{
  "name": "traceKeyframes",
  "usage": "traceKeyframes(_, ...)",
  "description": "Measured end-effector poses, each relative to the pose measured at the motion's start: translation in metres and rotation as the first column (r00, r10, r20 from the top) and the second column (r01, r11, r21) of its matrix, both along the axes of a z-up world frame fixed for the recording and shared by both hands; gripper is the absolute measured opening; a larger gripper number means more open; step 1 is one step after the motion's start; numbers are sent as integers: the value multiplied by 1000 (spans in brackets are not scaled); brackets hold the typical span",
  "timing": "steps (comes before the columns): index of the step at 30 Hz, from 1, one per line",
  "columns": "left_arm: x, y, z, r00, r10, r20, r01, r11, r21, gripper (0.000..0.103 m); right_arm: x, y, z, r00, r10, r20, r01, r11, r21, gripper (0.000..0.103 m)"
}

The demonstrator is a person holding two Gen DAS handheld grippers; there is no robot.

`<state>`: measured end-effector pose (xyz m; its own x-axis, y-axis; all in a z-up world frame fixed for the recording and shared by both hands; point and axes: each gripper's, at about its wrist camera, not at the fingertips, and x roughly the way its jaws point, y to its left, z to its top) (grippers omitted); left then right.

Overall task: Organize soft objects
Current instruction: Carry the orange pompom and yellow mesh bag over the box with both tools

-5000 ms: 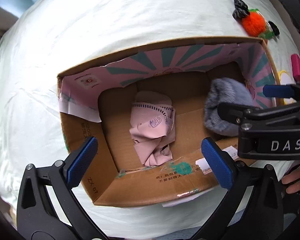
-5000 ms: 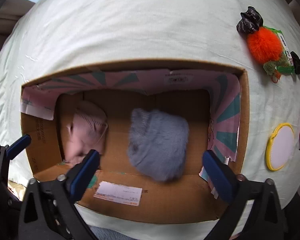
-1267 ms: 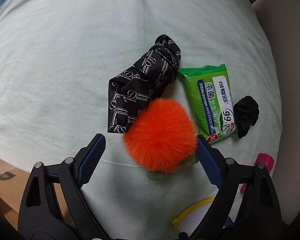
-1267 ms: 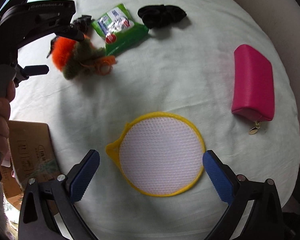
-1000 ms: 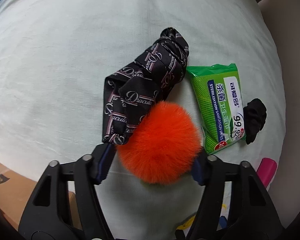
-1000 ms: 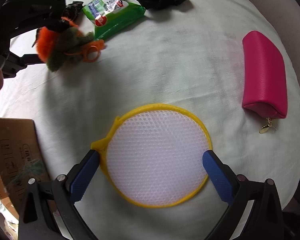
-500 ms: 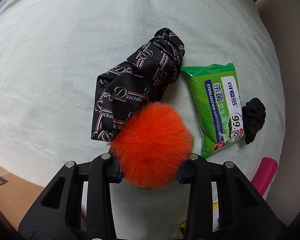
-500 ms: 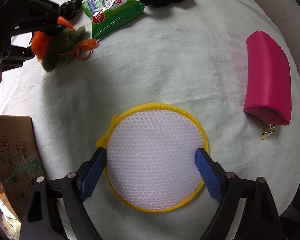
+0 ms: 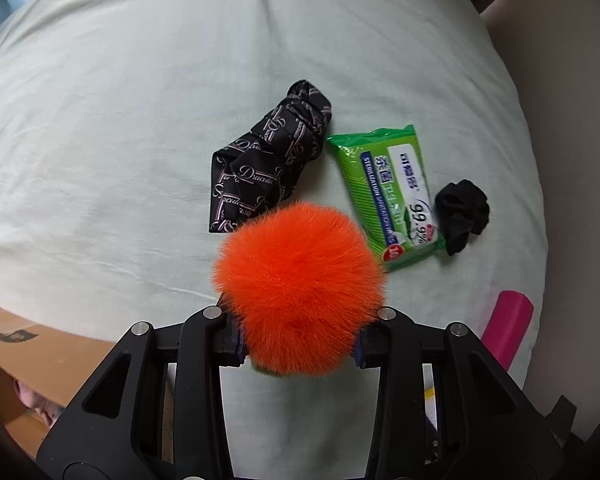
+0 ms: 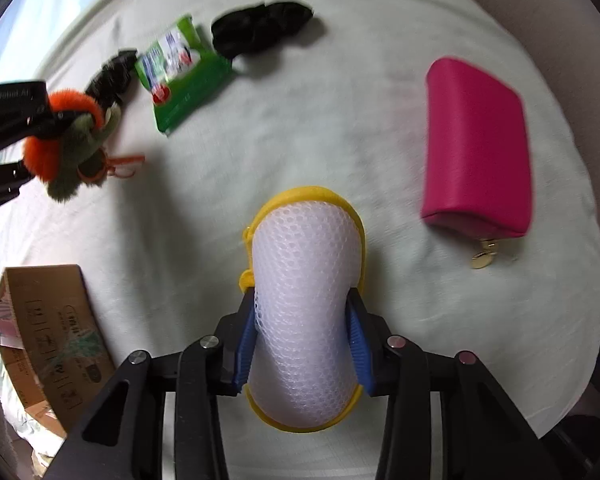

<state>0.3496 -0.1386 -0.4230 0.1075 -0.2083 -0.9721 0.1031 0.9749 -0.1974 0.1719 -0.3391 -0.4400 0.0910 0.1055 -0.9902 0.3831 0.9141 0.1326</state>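
Note:
My left gripper [image 9: 298,350] is shut on an orange fluffy pom-pom toy [image 9: 298,290] and holds it above the pale green sheet; the toy's green part and orange ring show in the right wrist view [image 10: 74,142]. My right gripper [image 10: 304,346] is shut on a white mesh pouch with a yellow rim [image 10: 306,320], which is squeezed and bowed upward. A black patterned scarf [image 9: 266,170], a black scrunchie [image 9: 462,214] and a pink pouch [image 10: 476,154] lie on the sheet.
A green wet-wipes pack [image 9: 390,194] lies between the scarf and the scrunchie. The cardboard box [image 10: 48,332] sits at the lower left, with pink cloth [image 9: 32,402] showing inside. The bed edge runs along the right.
My left gripper has lifted the orange toy off the sheet and away from the scarf. My right gripper has shut on the mesh pouch, folded it and raised it.

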Motion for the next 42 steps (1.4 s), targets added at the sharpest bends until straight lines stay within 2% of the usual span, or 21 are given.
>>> traceKeyframes(7,-19,2,47,998,-5,59,5,1000,-6,33,-8,-13,45,996,2,87,-1,1000,-5,38)
traceKeyframes(16,-74,25,124,988,1,154,1,1000,-15,33,-32,1,110,976,53,212,-43,998,-50,38)
traceKeyframes(19,-94,35,148,982,16,190,-12,1000,-23,33,-42,11,141,959,110,260,-88,991,-96,38)
traceKeyframes(27,-152,72,213,962,54,269,-43,998,-44,33,-59,33,206,906,217,363,-180,975,-132,38)
traceKeyframes(34,-196,124,259,941,76,331,-54,996,-75,33,-69,81,252,860,278,428,-232,960,-158,38)
traceKeyframes(42,-219,211,283,924,106,366,-75,992,-98,33,-70,165,287,820,314,478,-256,949,-184,38)
